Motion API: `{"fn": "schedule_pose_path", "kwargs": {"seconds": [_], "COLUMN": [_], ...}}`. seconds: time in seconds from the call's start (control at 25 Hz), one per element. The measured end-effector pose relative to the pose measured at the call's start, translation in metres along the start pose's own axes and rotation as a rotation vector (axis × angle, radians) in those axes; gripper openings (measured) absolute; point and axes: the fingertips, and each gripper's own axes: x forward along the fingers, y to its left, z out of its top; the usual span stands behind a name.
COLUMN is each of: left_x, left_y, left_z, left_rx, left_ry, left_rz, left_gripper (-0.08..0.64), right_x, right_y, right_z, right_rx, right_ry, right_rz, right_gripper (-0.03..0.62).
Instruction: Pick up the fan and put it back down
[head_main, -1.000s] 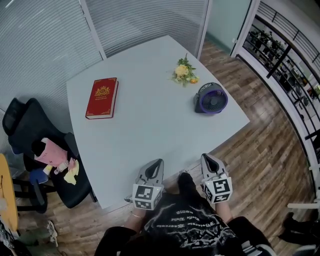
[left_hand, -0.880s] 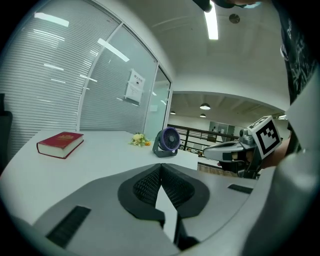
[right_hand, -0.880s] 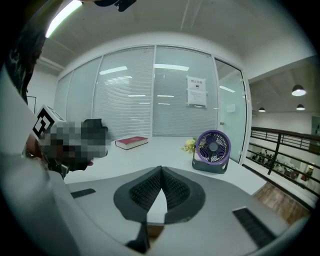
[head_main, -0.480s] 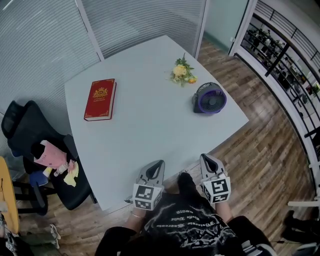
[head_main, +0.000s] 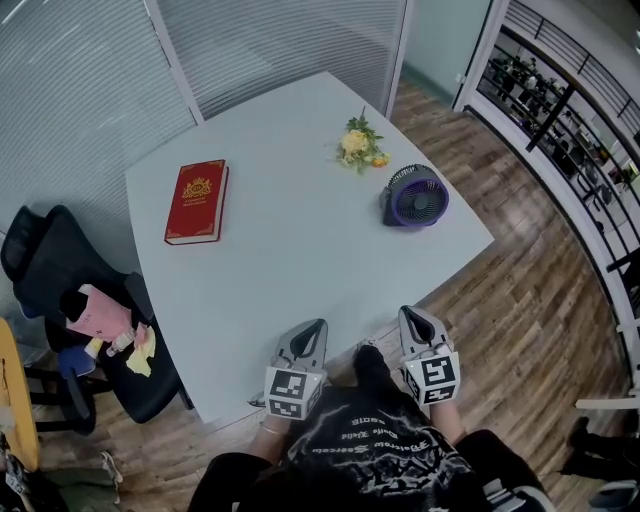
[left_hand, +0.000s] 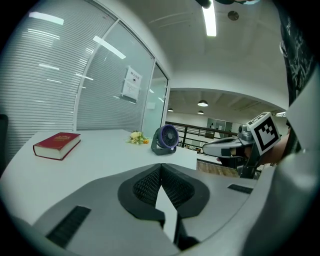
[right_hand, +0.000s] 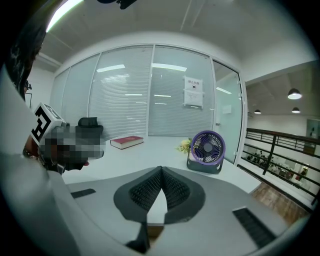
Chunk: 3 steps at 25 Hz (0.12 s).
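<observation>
A small purple desk fan (head_main: 416, 196) stands upright on the pale table (head_main: 300, 260) near its right edge; it also shows as the fan (left_hand: 165, 139) and the fan (right_hand: 207, 150) in the gripper views. My left gripper (head_main: 312, 327) and right gripper (head_main: 412, 317) hover at the table's near edge, far short of the fan. The jaws of both are shut with nothing between them. The left gripper (left_hand: 160, 166) points across the table; the right gripper (right_hand: 160, 170) points toward the fan.
A red book (head_main: 196, 200) lies at the table's left. A small bunch of yellow flowers (head_main: 358, 143) lies just behind the fan. A black office chair (head_main: 75, 310) with things piled on it stands left of the table. Glass partitions stand behind, and a railing (head_main: 570, 100) runs at the right.
The head view has drifted slightly, so the table and fan sit a little further left. Both grippers keep their places and stay shut.
</observation>
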Motion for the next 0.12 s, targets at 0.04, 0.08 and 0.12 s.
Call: {"fn": "schedule_pose_path", "kwargs": {"seconds": [0.04, 0.08, 0.12], "left_x": [0.0008, 0.0015, 0.0022], "left_y": [-0.0005, -0.0009, -0.0013], "left_z": [0.0007, 0.0012, 0.0017], "left_rx": [0.005, 0.01, 0.014], "left_ry": [-0.001, -0.001, -0.001], "left_rz": [-0.002, -0.004, -0.006], "left_gripper": [0.02, 0.02, 0.02], "right_x": [0.0005, 0.001, 0.0015], "right_y": [-0.001, -0.0018, -0.0026], "right_z": [0.0009, 0.0018, 0.0026], "right_rx": [0.0, 0.001, 0.002], "right_ry": [-0.003, -0.006, -0.009], "right_rz": [0.0, 0.0, 0.0], "right_gripper": [0.008, 0.008, 0.008]}}
